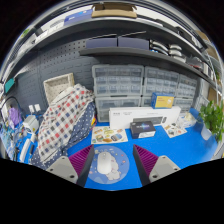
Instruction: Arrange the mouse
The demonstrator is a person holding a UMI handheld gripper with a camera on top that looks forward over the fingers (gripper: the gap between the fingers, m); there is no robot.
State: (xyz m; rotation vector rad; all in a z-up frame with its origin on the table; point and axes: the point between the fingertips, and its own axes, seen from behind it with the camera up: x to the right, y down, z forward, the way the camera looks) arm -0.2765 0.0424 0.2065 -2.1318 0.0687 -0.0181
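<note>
Spread apart, the gripper has magenta pads flanking a pale grey, rounded, smooth plastic mouse lying on a round translucent mat, blue table extending toward three o'clock.

Between your fingers sits a round pad on the blue table, filling most of the gap, with the pads held apart on either side of it. Just ahead you have a strip of bare table before a row of boxes blocks the way. To your left a plaid cloth heaps up close by. To your right a plant stands at the table's edge. Drawer cabinets wall off the back.
</note>
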